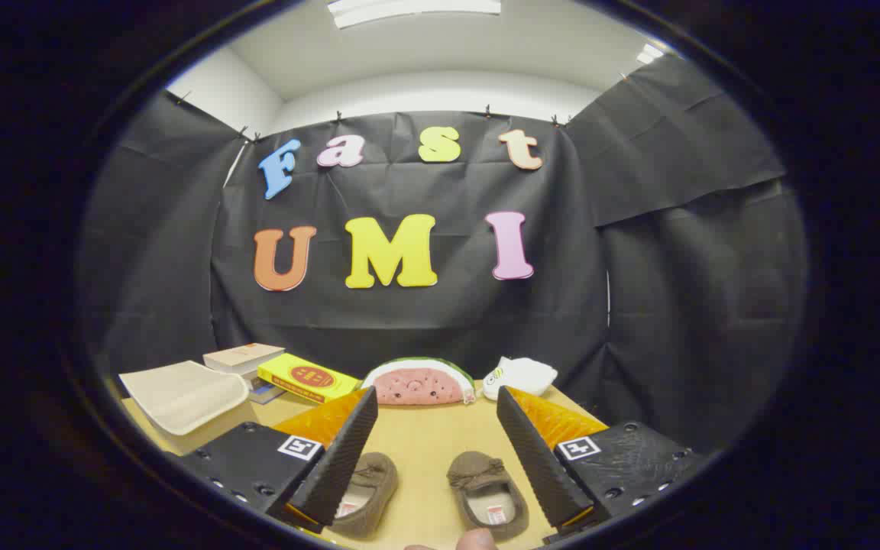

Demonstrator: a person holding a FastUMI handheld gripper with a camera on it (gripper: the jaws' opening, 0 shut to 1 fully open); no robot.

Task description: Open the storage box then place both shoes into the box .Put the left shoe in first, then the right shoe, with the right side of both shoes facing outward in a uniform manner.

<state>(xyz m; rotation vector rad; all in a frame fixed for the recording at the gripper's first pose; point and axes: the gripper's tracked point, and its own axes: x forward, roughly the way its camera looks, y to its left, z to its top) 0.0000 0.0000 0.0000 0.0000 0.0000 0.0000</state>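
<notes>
Jaws are standing wide apart and gripping nothing; your gripper (431, 447) is hovering above the counter (425, 443) with both fingers angled down toward the footwear. Between and just below the fingers, two brown slippers are lying side by side, toes pointing away from you and openings facing up. One shoe (367, 489) is sitting partly under the finger on that side; the other shoe (490, 496) is lying clear, just inside the opposite finger. Which is the left shoe cannot be told for certain from this angle; verify before you are committing.

Beyond the fingers, a watermelon plush (421, 382) is resting at the far counter edge against the cloth wall, with a small white plush toy (520, 376) beside it. Off to the far side, a yellow book (306, 378) is leaning on a stack of books (241, 359), and a pale flat lid or tray (184, 393) is lying nearer. No storage box can be identified with confidence, so opening appears outstanding. Judgement: you are positioned for a survey, not a grasp.
</notes>
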